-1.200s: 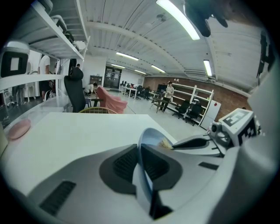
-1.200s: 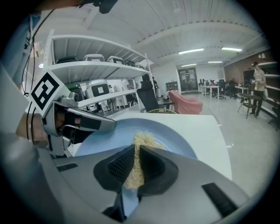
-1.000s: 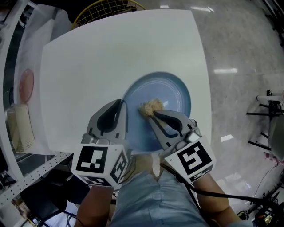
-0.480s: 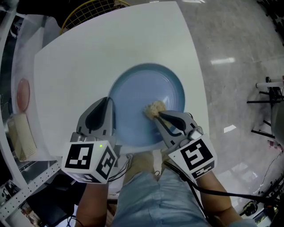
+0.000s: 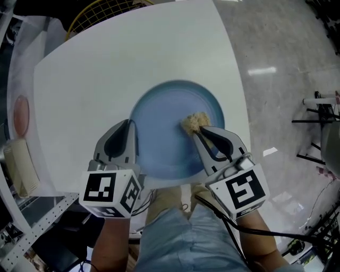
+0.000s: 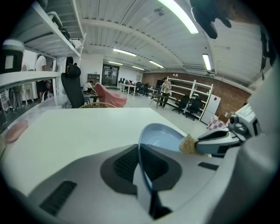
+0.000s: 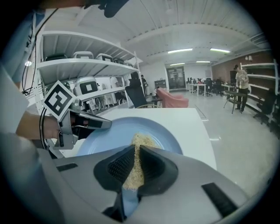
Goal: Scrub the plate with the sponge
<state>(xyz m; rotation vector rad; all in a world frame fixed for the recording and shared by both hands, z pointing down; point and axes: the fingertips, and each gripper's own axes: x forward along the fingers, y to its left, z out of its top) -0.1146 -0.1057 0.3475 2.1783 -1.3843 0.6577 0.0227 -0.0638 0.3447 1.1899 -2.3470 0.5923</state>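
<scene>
A blue plate (image 5: 164, 127) lies on the white table (image 5: 106, 74), near its front edge. My left gripper (image 5: 129, 127) is shut on the plate's left rim (image 6: 142, 151), which runs between its jaws. A tan sponge (image 5: 195, 121) rests on the right part of the plate, and my right gripper (image 5: 201, 129) is shut on it. In the right gripper view the sponge (image 7: 136, 162) sticks out past the jaws and lies against the plate (image 7: 109, 135). The left gripper view shows the sponge (image 6: 187, 143) with the right gripper behind it.
A yellow wire basket (image 5: 106, 10) stands past the table's far edge. A pink round thing (image 5: 21, 114) and a pale ribbed block (image 5: 18, 170) sit on a shelf at the left. Polished floor (image 5: 281, 79) lies to the right of the table.
The sponge and my right gripper have slid up and to the right across the plate. My left gripper keeps its hold on the rim.
</scene>
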